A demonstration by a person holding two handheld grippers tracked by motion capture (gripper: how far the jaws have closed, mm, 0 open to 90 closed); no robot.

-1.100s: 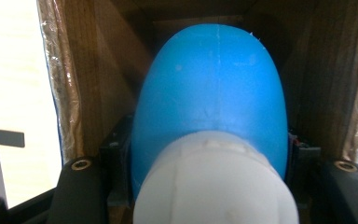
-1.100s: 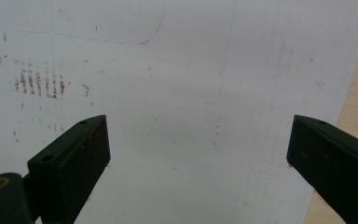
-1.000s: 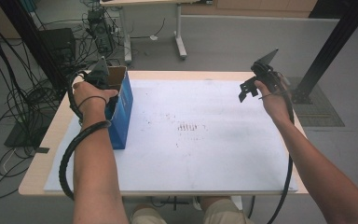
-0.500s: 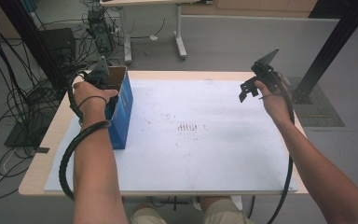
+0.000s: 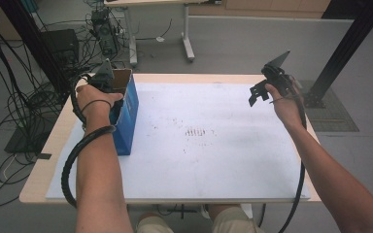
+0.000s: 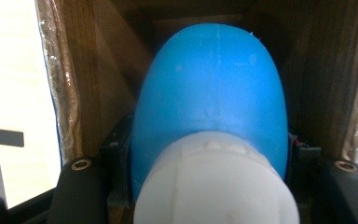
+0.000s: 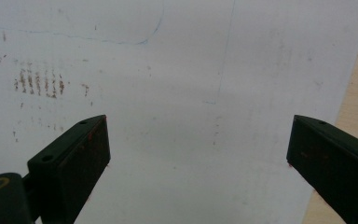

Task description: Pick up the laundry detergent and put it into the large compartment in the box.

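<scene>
Left gripper view: left gripper (image 5: 108, 83) stays clamped on blue bottle (image 6: 209, 98), unmoved, inside cardboard box (image 5: 126, 104). Release likely next. Right gripper (image 7: 198, 163) hangs wide open, empty.

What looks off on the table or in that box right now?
Nothing looks spilled or damaged. The blue box stands upright at the mat's left edge, with the left gripper holding a blue and white object inside it. The white mat carries brownish smudges near its middle, the only blemish.

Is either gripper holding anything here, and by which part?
The left gripper is shut on a blue-and-white object, gripped across its blue body just above the white end, inside the cardboard box. The right gripper is open and empty.
</scene>
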